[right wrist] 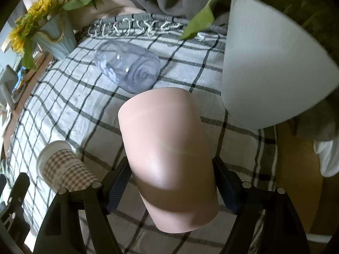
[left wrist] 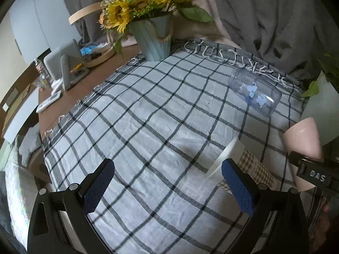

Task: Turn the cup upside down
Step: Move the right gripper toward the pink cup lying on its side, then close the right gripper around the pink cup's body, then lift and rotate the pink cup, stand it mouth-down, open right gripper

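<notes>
My right gripper (right wrist: 171, 177) is shut on a pink cup (right wrist: 167, 148), its fingers pressed on both sides; the cup is tilted, one end pointing away over the checked cloth. The same pink cup (left wrist: 303, 146) shows at the right edge of the left wrist view, with the right gripper's black body below it. My left gripper (left wrist: 167, 182) is open and empty, low over the cloth. A checked paper cup (left wrist: 243, 165) lies on its side just beyond its right finger (left wrist: 235, 186); it also shows in the right wrist view (right wrist: 63, 165).
A clear plastic jar (left wrist: 254, 91) lies on its side at the far right of the cloth (left wrist: 148, 116). A blue vase of sunflowers (left wrist: 154, 40) stands at the back. A large white plant pot (right wrist: 271, 63) stands close right of the pink cup. Clutter sits on the left table edge.
</notes>
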The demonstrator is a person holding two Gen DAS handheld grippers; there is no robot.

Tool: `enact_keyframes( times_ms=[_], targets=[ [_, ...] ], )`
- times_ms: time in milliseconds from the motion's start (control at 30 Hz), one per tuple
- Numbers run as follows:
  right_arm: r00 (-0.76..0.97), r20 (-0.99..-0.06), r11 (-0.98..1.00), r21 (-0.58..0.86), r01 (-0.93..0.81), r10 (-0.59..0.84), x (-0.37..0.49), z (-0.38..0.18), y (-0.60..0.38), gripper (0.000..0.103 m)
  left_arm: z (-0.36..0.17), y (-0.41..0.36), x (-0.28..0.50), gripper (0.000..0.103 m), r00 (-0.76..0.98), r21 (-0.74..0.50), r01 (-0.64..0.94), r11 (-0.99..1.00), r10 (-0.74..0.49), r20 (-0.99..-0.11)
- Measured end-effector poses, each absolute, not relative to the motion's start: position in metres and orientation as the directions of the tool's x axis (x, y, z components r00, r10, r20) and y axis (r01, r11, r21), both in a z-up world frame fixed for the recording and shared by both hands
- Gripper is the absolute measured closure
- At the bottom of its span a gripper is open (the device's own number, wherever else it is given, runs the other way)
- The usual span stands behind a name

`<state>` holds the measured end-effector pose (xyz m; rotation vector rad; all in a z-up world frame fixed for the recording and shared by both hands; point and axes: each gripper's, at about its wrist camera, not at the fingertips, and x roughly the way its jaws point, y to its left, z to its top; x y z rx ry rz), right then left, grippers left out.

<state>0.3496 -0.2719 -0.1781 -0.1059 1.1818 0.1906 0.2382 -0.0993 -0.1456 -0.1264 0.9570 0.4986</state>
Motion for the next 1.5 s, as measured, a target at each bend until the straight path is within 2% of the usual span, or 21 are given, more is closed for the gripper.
enact_keyframes(
  times_ms=[267,533,667,833,967,1500],
  targets=[
    [0.451,-0.892,0.998,0.010,-0.065,0.039,0.311,-0.134,-0.258,0.027,-0.131,-0.058,0.239,0.000,0.545,0.063,-0.332,0.941,0.246,-0.801],
    [0.519,-0.854,0.990,0.044,0.132,-0.031,0.254,-0.099,-0.211,0.027,-0.112,-0.003,0.238,0.000,0.616,0.105,-0.073,0.992,0.127,-0.777],
    [0.525,-0.850,0.979,0.066,0.191,-0.045,0.231,-0.093,-0.170,0.027,-0.111,0.031,0.233,0.000,0.615,0.114,-0.001,0.994,0.090,-0.784],
    [0.503,-0.864,0.965,0.103,0.241,-0.033,0.215,-0.105,-0.123,0.027,-0.115,0.076,0.226,0.000,0.617,0.116,0.072,0.991,0.047,-0.786],
    [0.479,-0.878,0.952,0.148,0.270,0.000,0.209,-0.125,-0.089,0.027,-0.125,0.105,0.221,0.000,0.613,0.154,0.102,0.983,0.060,-0.788],
    [0.352,-0.922,0.892,0.291,0.345,0.165,0.225,-0.198,-0.028,0.027,-0.145,0.166,0.232,0.000,0.550,0.168,0.044,0.985,0.116,-0.827]
  ],
)
